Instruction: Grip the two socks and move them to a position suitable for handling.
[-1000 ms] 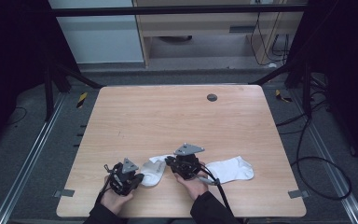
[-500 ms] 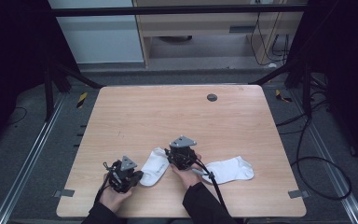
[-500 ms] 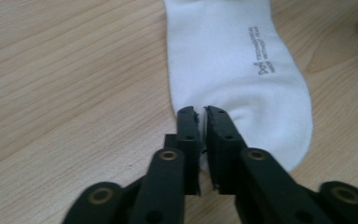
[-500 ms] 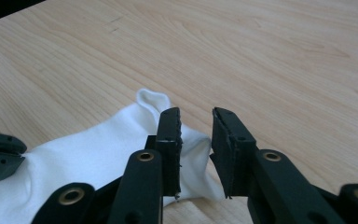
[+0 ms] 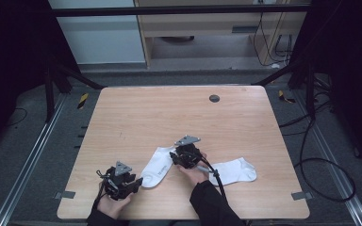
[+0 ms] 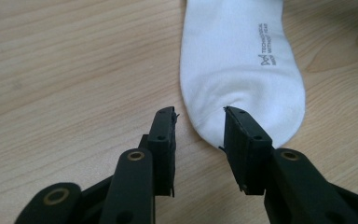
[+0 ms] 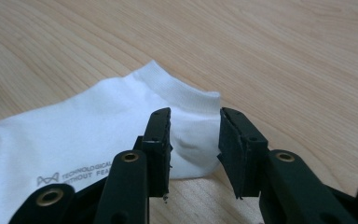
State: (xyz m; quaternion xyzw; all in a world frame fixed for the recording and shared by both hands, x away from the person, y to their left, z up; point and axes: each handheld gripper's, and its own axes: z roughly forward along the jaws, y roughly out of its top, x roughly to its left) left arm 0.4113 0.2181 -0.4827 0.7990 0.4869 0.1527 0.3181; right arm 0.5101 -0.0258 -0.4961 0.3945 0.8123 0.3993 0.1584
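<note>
1. While lying flat on the wooden table (image 5: 136,117), stretches slantwise between the two grippers: near white sock (image 5: 159,165), printed with small grey lettering.
2. Sits at that sock's toe end, near the table's front-left corner: left gripper (image 5: 136,181), held in a hand (image 5: 107,205).
3. Seen in the left gripper view (image 6: 198,135): jaws parted, just been opening, straddling the rounded toe of the sock (image 6: 242,65); pads not pressing the cloth.
4. Hovers at the sock's cuff end, mid-table: right gripper (image 5: 175,158).
5. Seen in the right gripper view (image 7: 195,140): jaws parted, just been opening, ribbed cuff of the sock (image 7: 88,126) lying between them, unpinched.
6. Lies to the right, just beside the right hand (image 5: 194,173): second white sock (image 5: 235,170), flat, partly crossed by the gripper's cable.
</note>
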